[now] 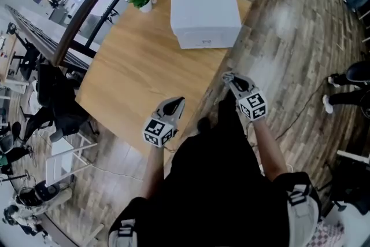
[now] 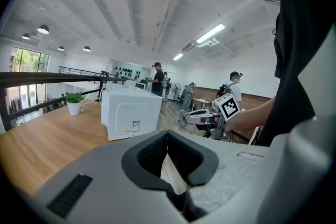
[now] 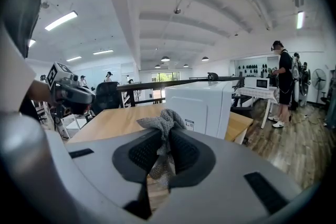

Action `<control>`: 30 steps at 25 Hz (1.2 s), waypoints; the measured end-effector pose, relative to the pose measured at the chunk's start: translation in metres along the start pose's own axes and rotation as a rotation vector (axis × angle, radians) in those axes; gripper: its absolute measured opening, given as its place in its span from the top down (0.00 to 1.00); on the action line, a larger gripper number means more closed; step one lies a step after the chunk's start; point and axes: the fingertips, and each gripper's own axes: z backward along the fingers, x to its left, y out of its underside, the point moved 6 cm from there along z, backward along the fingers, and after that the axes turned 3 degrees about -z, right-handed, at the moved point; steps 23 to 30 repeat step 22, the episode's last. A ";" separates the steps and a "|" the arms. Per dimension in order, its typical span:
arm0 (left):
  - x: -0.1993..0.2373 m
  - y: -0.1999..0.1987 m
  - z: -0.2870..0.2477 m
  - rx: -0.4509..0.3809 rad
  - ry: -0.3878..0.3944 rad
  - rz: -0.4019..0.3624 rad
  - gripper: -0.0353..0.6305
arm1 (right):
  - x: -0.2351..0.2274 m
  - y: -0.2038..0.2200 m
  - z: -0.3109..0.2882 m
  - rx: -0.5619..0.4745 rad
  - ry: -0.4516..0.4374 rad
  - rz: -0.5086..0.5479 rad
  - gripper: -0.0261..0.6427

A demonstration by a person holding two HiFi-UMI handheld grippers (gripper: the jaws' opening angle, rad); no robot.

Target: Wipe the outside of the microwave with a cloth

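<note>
- Microwave [image 1: 205,6]: a white, hard-sided box standing at the far end of the tabletop [image 1: 133,72], close to its right edge. The side with a small label faces the person. A potted plant [image 1: 141,0] stands near its left side.
- It looks heavy and stiff, with smooth panels. I would expect it to stay put under a light wipe, so it probably needs no holding.
- The cloth [image 3: 161,122] is the thing to grip. It is grey, knitted-looking, soft and limp, and will likely fold to the panels easily.
- The right tongs [image 3: 164,134] pinch the cloth in a bunch, a tuft poking out above the tips and some hanging below.
- The left tongs [image 2: 167,136] are pressed together with nothing between them.
- The right tongs hover just off the tabletop's right edge, and the left ones hover over its near edge.
- The microwave lies well ahead of both, touching neither, so by my reckoning no wiping has begun.
</note>
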 end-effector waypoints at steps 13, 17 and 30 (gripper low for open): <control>-0.024 -0.001 -0.038 0.007 0.098 -0.020 0.94 | -0.011 0.005 0.059 0.007 0.047 0.031 0.90; -0.035 -0.006 -0.050 0.013 0.134 -0.039 0.94 | -0.019 0.008 0.069 0.000 0.067 0.021 0.90; -0.044 0.000 -0.057 0.034 0.150 -0.042 0.94 | -0.024 0.017 0.076 -0.009 0.076 0.014 0.90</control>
